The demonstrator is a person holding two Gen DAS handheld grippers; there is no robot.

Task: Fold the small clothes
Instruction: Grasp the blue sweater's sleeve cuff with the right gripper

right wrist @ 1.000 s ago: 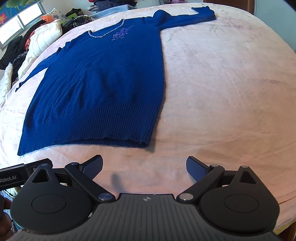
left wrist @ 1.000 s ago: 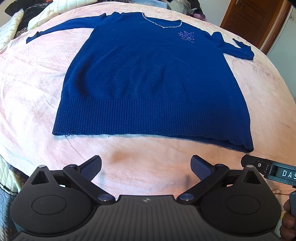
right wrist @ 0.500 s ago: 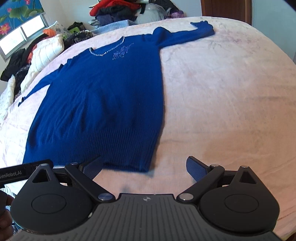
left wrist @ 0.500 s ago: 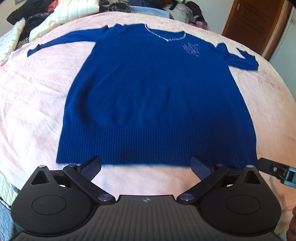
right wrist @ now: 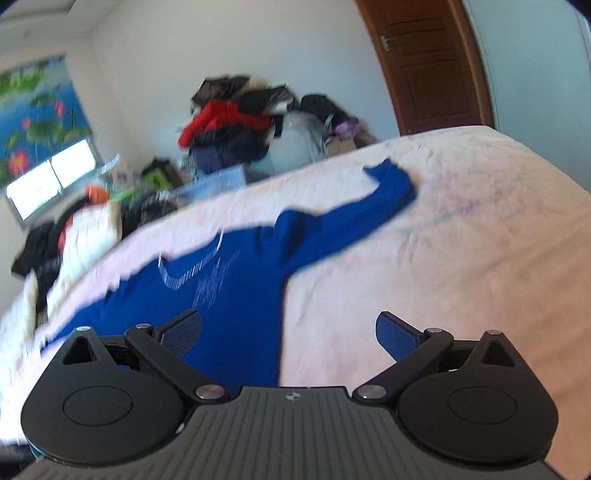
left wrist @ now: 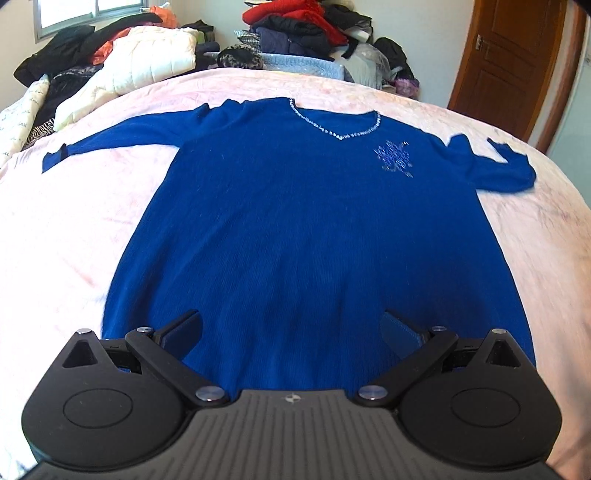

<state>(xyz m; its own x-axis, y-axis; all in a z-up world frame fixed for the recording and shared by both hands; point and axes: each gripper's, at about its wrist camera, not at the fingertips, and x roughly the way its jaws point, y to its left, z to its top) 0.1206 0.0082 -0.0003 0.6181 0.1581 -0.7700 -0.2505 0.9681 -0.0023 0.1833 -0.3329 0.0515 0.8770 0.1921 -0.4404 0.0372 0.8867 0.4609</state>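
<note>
A dark blue long-sleeved sweater (left wrist: 314,229) lies flat, front up, on the pink bed cover (left wrist: 66,236), with a beaded V-neck and a small embroidered motif (left wrist: 395,157) on the chest. Both sleeves spread outwards. My left gripper (left wrist: 291,328) is open above the sweater's lower middle, with the hem hidden under it. In the blurred right wrist view my right gripper (right wrist: 288,330) is open over the sweater's (right wrist: 236,295) right side edge, one fingertip above the cloth and the other above the cover. The right sleeve (right wrist: 369,199) stretches away ahead.
Piles of clothes (left wrist: 295,29) and a white quilt (left wrist: 147,62) lie beyond the bed's far edge. A brown wooden door (left wrist: 506,62) stands at the back right. The pink cover (right wrist: 461,240) spreads wide to the right of the sweater.
Both grippers have moved forward from the bed's near edge to over the sweater's lower part. The right wrist view has tilted up and rolled, blurring. Both stayed open.
</note>
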